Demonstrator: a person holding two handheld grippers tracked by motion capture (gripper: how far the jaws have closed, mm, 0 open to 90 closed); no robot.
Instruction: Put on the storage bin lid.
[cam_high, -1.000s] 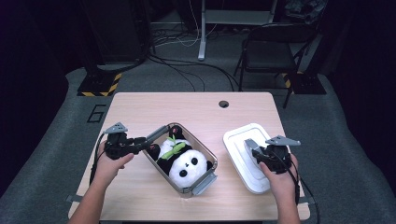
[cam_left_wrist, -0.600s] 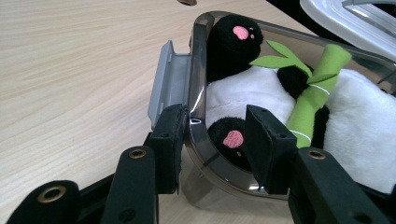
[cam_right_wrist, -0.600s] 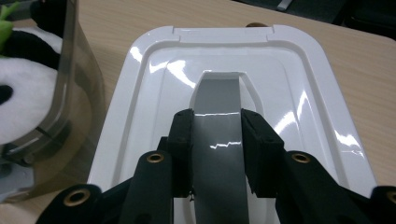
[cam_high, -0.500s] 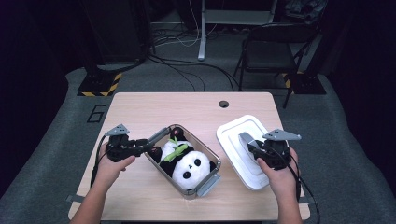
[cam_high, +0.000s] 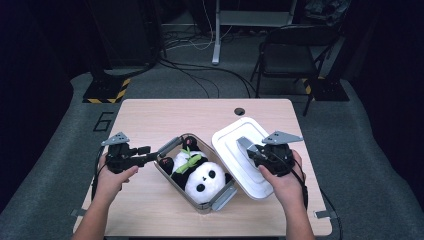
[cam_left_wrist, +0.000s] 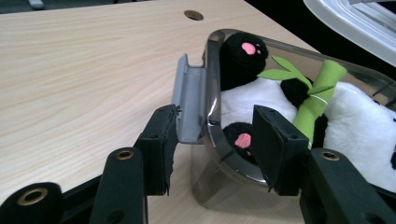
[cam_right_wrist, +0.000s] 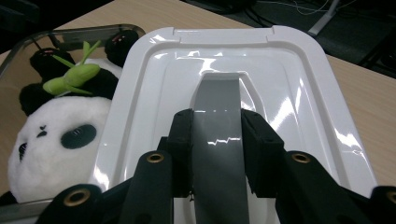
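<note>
Two grippers work at a pale wooden table (cam_high: 150, 115), one at each end of a clear plastic box (cam_high: 172, 176). At the left, the left gripper (cam_high: 150, 157) has its jaws standing wide, one on each side of the box's near end wall: the outer jaw sits just beside a grey latch flap (cam_left_wrist: 189, 105) hinged up from the rim, the inner jaw reaches inside the box. Whether either pad touches the wall cannot be told.

Beyond those jaws the box holds a plush panda (cam_high: 200, 175), white-bodied with black limbs, pink pads on its feet and a green bamboo stalk (cam_left_wrist: 320, 98) with leaves across its chest. Its face points up at the box's far end, where a second grey latch (cam_high: 223, 198) hangs open.

Farther right, the right gripper (cam_high: 250, 150) is closed on the grey handle strip (cam_right_wrist: 217, 140) of a glossy white lid (cam_high: 235, 145). The lid's left edge overlaps the box rim; the gripper's own body hides the lid's near edge, and whether the lid rests on the table is unclear.
</note>
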